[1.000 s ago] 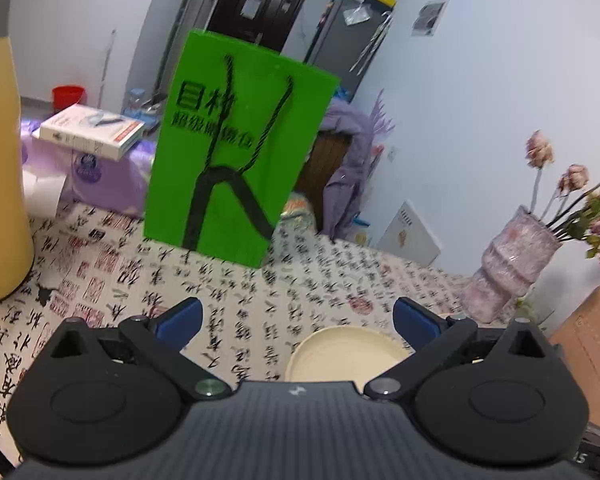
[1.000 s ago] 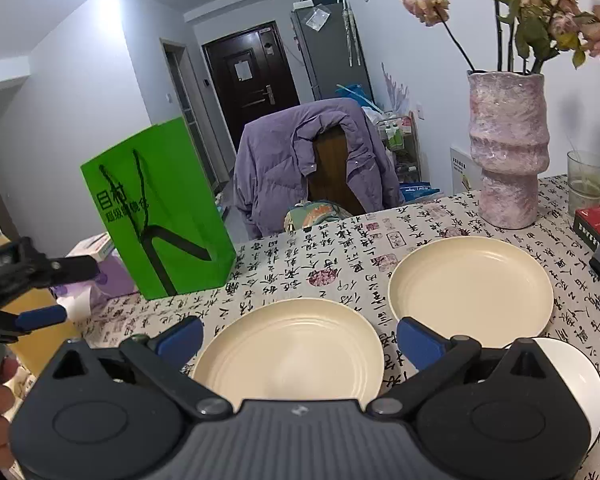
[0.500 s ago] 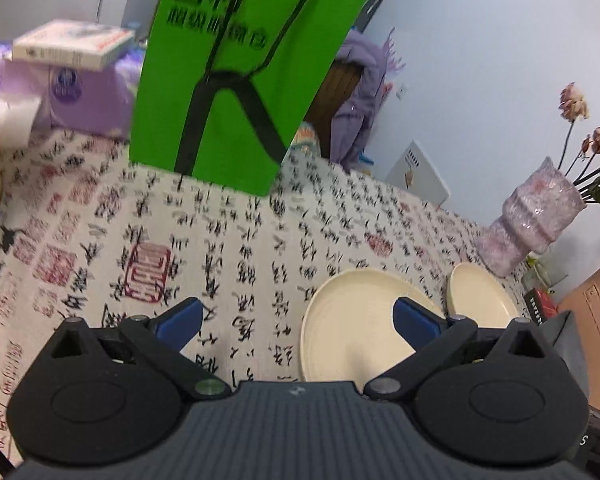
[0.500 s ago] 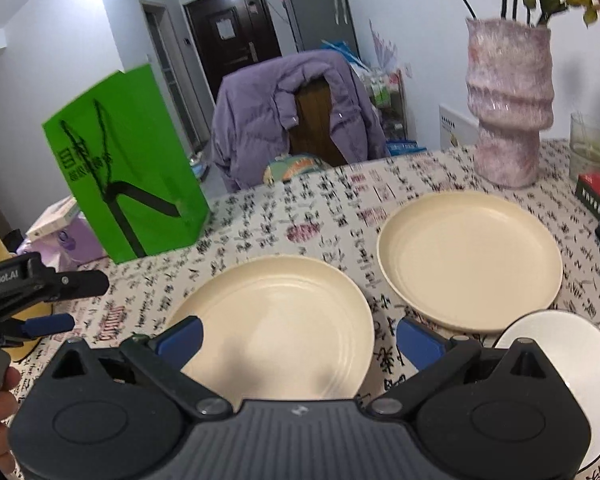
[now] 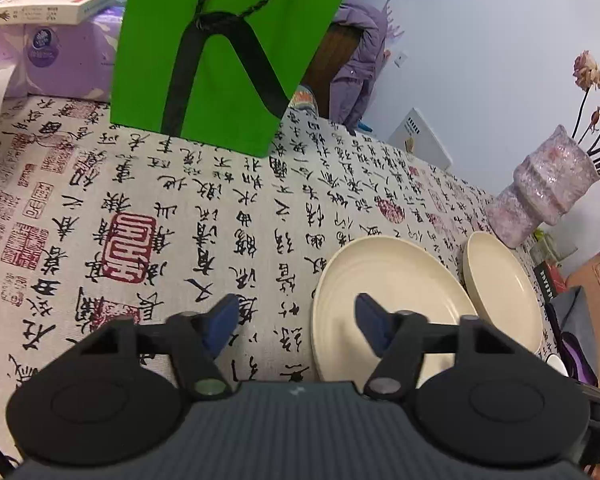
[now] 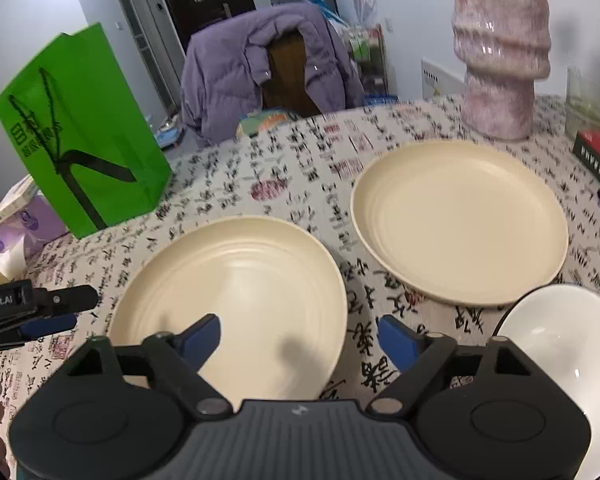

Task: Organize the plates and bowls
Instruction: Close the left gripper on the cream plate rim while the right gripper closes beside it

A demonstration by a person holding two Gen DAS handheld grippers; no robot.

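Hovering left gripper (image 5: pixel 294 322) and right gripper (image 6: pixel 298 338), jaws wide, gripping nothing, over near cream plate (image 6: pixel 236 300); second plate (image 6: pixel 460 220) lying beside it, white bowl (image 6: pixel 560 344) sitting right.

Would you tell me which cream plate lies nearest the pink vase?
The right-hand cream plate, just before the pink vase; the other cream plate lies nearer both grippers.

Matt cream plates (image 6: pixel 236 300), glossy white bowl (image 6: pixel 560 344).
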